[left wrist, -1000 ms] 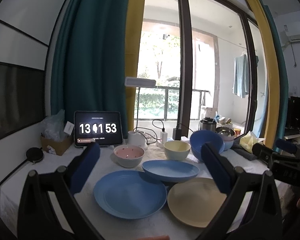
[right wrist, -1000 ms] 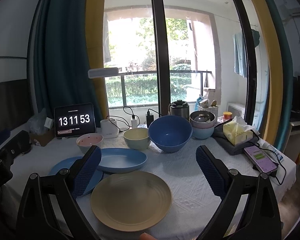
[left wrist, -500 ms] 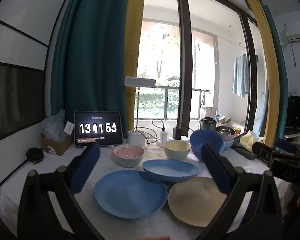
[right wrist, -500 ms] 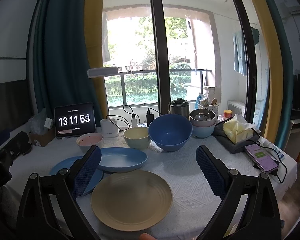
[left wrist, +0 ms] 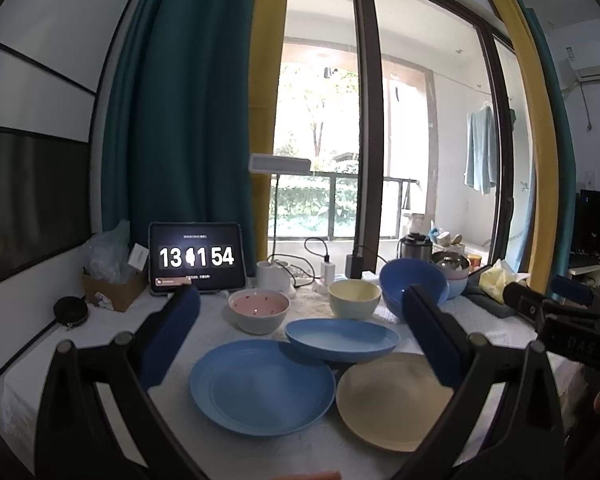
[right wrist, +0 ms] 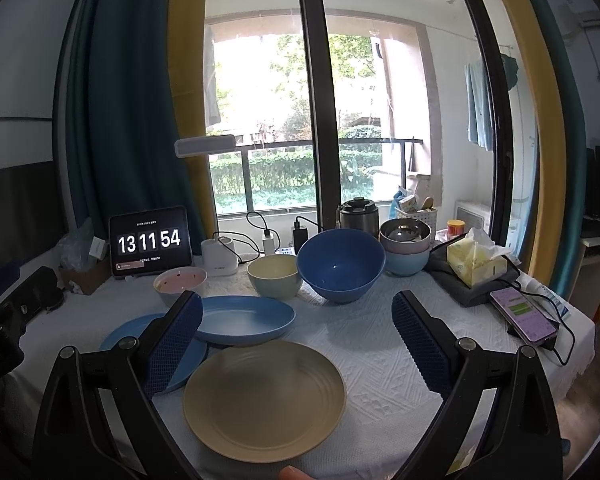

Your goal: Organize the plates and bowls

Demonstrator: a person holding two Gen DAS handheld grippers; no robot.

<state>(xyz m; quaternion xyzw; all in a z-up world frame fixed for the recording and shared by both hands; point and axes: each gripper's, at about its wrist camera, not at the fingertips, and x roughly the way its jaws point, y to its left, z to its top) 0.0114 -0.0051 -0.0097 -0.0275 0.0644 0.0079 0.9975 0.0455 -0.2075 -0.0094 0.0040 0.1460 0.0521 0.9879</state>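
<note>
White textured tablecloth [right wrist: 372,352] over a table before a balcony window. Near edge: tan plate [right wrist: 264,398] and blue plate [left wrist: 262,386] side by side; blue oval dish [right wrist: 244,318] just behind, overlapping both rims. Behind these: pink bowl [left wrist: 259,310], yellow bowl [right wrist: 275,276], large blue bowl [right wrist: 340,264]. Far left corner: tablet clock [right wrist: 150,242]. Left gripper [left wrist: 300,336] and right gripper [right wrist: 296,336]: jaws wide apart, holding nothing, above the plates.

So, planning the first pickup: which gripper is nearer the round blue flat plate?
Left. The left gripper is centred over the round blue flat plate; the right gripper faces the tan plate, blue plate off to its left.
</note>
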